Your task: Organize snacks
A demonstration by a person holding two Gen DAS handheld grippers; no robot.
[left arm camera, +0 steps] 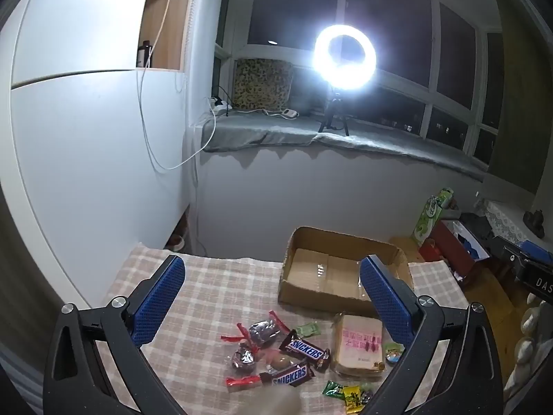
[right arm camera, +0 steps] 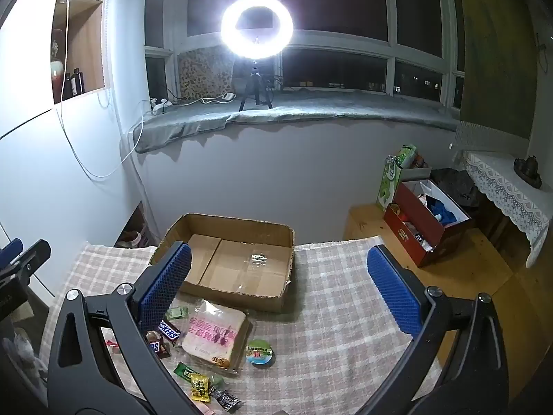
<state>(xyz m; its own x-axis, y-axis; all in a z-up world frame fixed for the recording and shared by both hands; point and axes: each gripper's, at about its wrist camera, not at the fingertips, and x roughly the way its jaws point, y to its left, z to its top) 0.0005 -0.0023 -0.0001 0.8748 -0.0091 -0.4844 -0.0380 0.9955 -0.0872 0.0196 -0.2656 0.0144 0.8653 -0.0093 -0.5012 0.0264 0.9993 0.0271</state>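
- Surface: we log a table under a pink-and-cream plaid cloth (right arm camera: pixel 328 297), wood floor (right arm camera: pixel 484 276) at its 3 o'clock side.
- Room: white wall (left arm camera: pixel 86 138) at 9 o'clock; a dark window (right arm camera: pixel 338 0) at 12 o'clock above a sill with a grey pad (right arm camera: pixel 311 107); a lit ring light (right arm camera: pixel 256 27) on a small tripod stands on that sill.
- Floor goods: a red box (right arm camera: pixel 414 228) and a green carton (right arm camera: pixel 392 176) at 2 o'clock, beside a side table with a lace cover (right arm camera: pixel 508 186).
- Box (right arm camera: pixel 238 263): cardboard, open top, nothing in it, at the table's 12 o'clock edge; long axis runs 9 to 3.
- Snacks: all on the cloth at 6 o'clock of the box, none in it.
- Bread pack (right arm camera: pixel 216 339): flat, just beside the box front; long axis runs roughly 12 to 6.
- Two Snickers bars (left arm camera: pixel 304 347) (left arm camera: pixel 288 375): at 9 o'clock of the bread, lying near each other; the upper one points 10 to 4, the lower 8 to 2.
- Round cup (right arm camera: pixel 259 352): at 3 o'clock of the bread, lid up.
- Small sweets (right arm camera: pixel 200 385): green, yellow and black wrappers, at 6 o'clock of the bread; red-tied ones (left arm camera: pixel 252 342) at 9 o'clock of the bars.
- Left gripper (left arm camera: pixel 273 302): fingers spread wide, nothing between them, above the snacks.
- Right gripper (right arm camera: pixel 280 292): fingers spread wide, holding nothing, above the cloth.
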